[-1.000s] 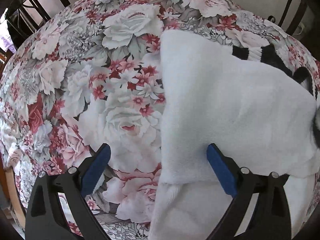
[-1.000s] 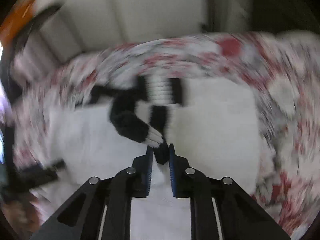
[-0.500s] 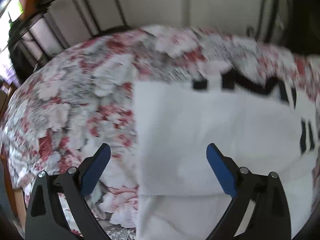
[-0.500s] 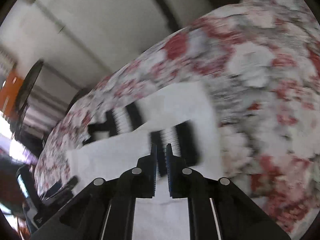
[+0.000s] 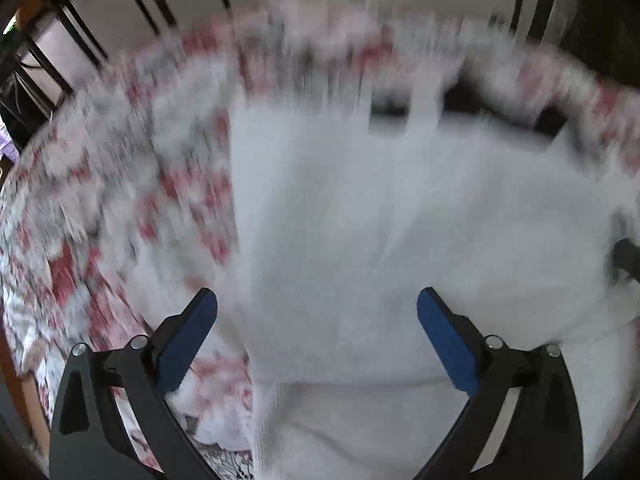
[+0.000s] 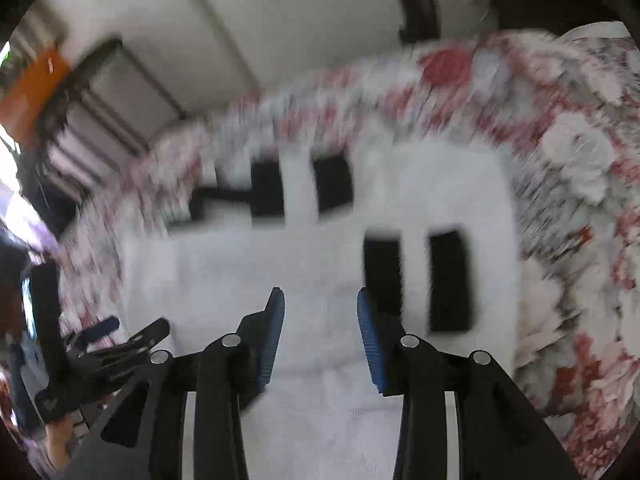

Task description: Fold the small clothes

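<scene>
A white fleece garment (image 5: pixel 400 220) with black-striped cuffs lies folded on the floral cloth. My left gripper (image 5: pixel 316 320) is open and empty, hovering over the garment's near left edge. In the right wrist view the garment (image 6: pixel 240 272) shows with both sleeves laid across it: one black-banded cuff (image 6: pixel 416 280) on the right, the other (image 6: pixel 300 192) farther back. My right gripper (image 6: pixel 320 304) is open and empty just above the garment, left of the near cuff. Both views are blurred by motion.
The floral tablecloth (image 5: pixel 100 208) covers the table around the garment. Dark chair backs (image 5: pixel 132 4) and a pale wall stand beyond the far edge. The left gripper (image 6: pixel 100 344) shows at the lower left of the right wrist view.
My right gripper has let go of the black-striped sleeve cuff and opened; the cuff now lies on the garment. The left gripper stayed open and tilted back, showing more of the far edge.
</scene>
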The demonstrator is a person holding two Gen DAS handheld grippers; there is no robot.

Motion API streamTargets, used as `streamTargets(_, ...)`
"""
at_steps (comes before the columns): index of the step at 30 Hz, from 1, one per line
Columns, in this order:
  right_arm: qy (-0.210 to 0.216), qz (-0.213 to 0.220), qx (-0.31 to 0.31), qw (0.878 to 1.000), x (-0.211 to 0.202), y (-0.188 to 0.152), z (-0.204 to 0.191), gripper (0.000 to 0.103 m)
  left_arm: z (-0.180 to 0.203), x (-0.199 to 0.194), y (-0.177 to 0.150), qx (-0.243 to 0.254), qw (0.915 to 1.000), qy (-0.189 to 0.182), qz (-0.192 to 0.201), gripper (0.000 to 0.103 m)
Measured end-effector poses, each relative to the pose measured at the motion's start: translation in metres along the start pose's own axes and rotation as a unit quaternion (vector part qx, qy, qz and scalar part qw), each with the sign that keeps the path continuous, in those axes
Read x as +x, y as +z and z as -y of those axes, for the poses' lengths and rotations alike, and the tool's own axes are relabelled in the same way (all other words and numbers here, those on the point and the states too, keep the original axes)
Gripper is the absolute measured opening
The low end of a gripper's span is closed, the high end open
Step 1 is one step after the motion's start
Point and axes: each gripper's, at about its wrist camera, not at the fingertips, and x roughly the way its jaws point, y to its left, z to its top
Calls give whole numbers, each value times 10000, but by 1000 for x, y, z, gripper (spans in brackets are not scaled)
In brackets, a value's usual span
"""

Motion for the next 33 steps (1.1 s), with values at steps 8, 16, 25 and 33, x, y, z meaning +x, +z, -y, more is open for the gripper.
streamTargets(8, 35, 337, -258, 9991, -10, 11, -12, 40, 2, -30, 24, -231, 9973, -284, 631, 98)
streamTargets(16, -115, -120, -15, 9999, 27, 18, -2, 50, -21, 24, 44, -920, 9927, -759, -152, 99)
streamTargets(25, 22, -731, 121, 9972, 22, 0, -12, 62, 9, 2, 36, -160, 9991, -285, -288, 99)
streamTargets(33, 18, -177, -17, 9998, -49, 3, -27, 69, 11, -41, 19, 35, 9996, -245, -160, 98)
